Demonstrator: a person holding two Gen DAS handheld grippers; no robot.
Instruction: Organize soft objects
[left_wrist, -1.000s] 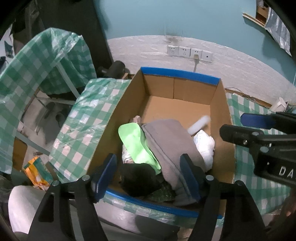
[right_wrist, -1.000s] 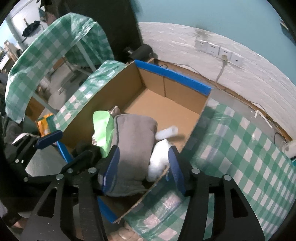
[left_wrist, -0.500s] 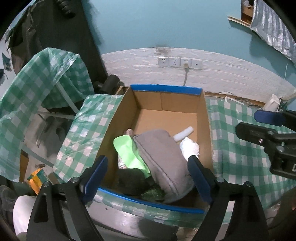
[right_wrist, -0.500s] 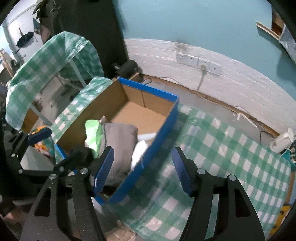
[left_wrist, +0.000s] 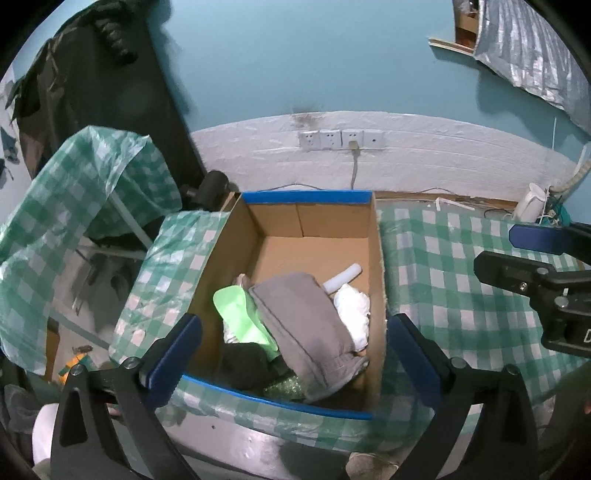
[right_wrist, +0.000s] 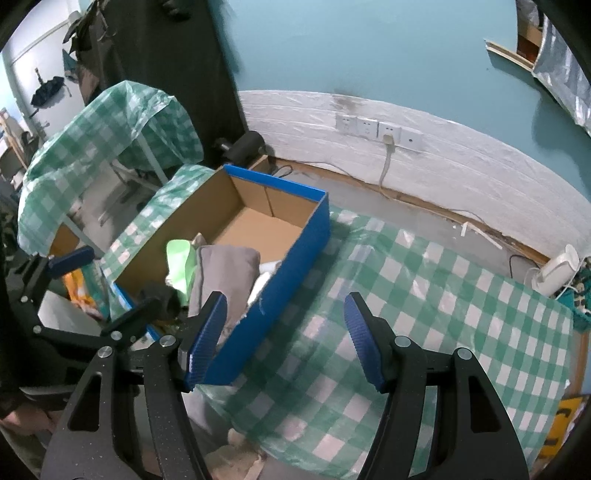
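A cardboard box (left_wrist: 376, 280) with blue-taped rims stands on the green checked tablecloth (left_wrist: 454, 295). In its near end lie a folded grey cloth (left_wrist: 306, 325), a bright green piece (left_wrist: 236, 314), a white cloth (left_wrist: 354, 310), a dark bundle (left_wrist: 243, 362) and a white tube (left_wrist: 343, 277). My left gripper (left_wrist: 295, 354) hovers above the box's near end, its jaws opening wide and pressing on nothing. My right gripper (right_wrist: 286, 328) is open and empty over the tablecloth (right_wrist: 424, 302), just right of the box's blue wall (right_wrist: 295, 258). The grey cloth (right_wrist: 225, 269) shows behind its left finger.
A second table under a green checked cover (left_wrist: 74, 192) stands to the left, with a dark hanging cloth (left_wrist: 110, 92) behind it. Wall sockets (left_wrist: 340, 138) and a cable sit on the white wall. A white device (right_wrist: 554, 269) stands at the back right. An orange packet (right_wrist: 77, 280) lies low on the left.
Both grippers have drawn back and up from the box. The left jaws have spread wider. The right gripper has shifted right, off the box to over the tablecloth. The cloths stay put.
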